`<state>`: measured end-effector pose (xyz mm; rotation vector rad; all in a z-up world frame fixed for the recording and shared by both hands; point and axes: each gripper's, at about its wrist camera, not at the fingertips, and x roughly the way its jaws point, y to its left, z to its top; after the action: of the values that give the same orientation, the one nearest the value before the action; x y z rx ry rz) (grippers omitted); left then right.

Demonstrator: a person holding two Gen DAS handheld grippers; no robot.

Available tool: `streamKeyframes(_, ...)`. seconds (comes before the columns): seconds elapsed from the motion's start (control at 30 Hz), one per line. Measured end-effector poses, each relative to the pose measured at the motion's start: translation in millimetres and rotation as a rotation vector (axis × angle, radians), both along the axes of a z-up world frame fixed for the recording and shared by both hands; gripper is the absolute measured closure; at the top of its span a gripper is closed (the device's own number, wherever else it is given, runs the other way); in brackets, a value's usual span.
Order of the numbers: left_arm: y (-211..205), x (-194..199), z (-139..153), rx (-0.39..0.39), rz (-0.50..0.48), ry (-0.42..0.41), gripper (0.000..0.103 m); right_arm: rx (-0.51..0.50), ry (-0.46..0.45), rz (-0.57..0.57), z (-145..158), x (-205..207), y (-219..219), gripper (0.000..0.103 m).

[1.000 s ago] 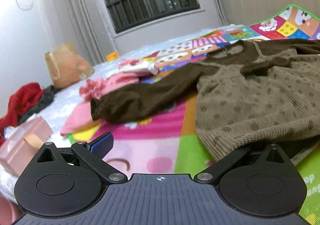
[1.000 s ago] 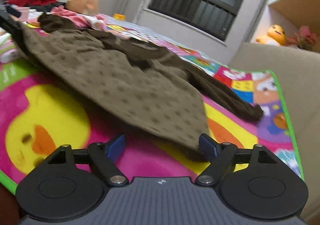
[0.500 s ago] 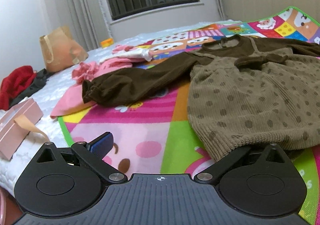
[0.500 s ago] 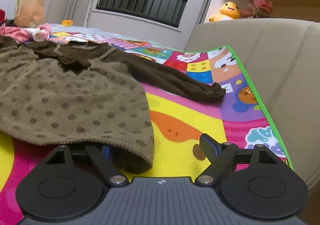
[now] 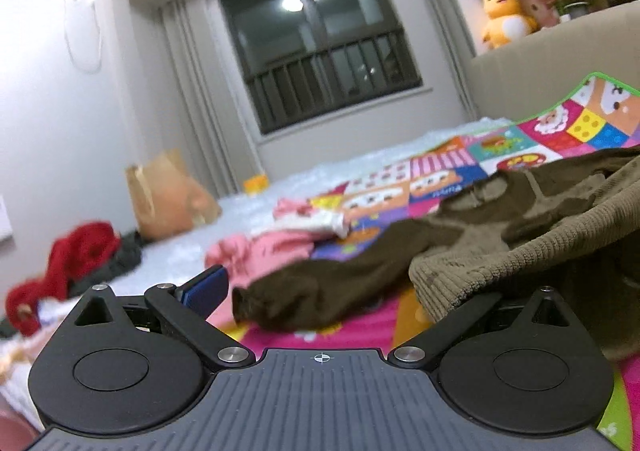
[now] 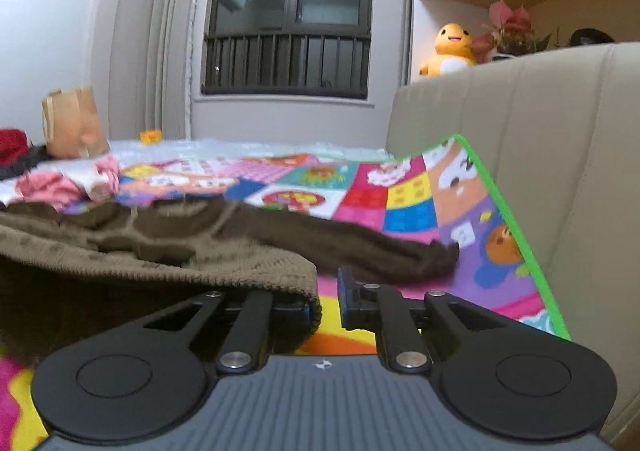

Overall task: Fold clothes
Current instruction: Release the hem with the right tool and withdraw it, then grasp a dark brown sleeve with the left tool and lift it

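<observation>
Brown knit dress lies on the patterned play mat, hem lifted. Left gripper: jaws wide, hem draped over 1 finger. Right gripper: jaws nearly closed on the hem corner. Beige headboard borders the mat's right edge; pink clothes lie left.

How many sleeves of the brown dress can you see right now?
2. One dark sleeve lies on the play mat toward the pink clothes; the other sleeve stretches toward the beige headboard.
</observation>
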<state>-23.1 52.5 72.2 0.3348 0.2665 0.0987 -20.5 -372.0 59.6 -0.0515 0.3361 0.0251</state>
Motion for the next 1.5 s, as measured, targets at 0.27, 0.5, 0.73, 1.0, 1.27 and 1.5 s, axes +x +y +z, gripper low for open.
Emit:
streamKeyframes(0.27,2,-22,-39,0.011,-0.063,0.206,0.0,-0.024,0.133,-0.012,-41,-13,-7,0.091)
streamKeyframes(0.5,4,-41,-66,0.008,-0.065,0.301,0.0,-0.023,0.213,-0.033,-75,-36,-7,0.078)
streamKeyframes(0.73,15,-56,-78,-0.029,-0.159,0.434,0.0,-0.03,0.2,-0.048,-82,-68,-12,0.033)
streamKeyframes(1.0,38,-64,-48,-0.37,-0.392,0.438,0.0,-0.015,0.165,-0.046,-66,-88,-18,0.0)
streamKeyframes(1.27,0,-9,-32,-0.577,-0.436,0.389,0.0,0.15,0.101,0.136,-34,-37,25,0.0)
streamKeyframes(1.5,-29,22,-52,-0.59,-0.394,0.454,0.0,0.233,0.117,0.222,-32,-1,51,0.0)
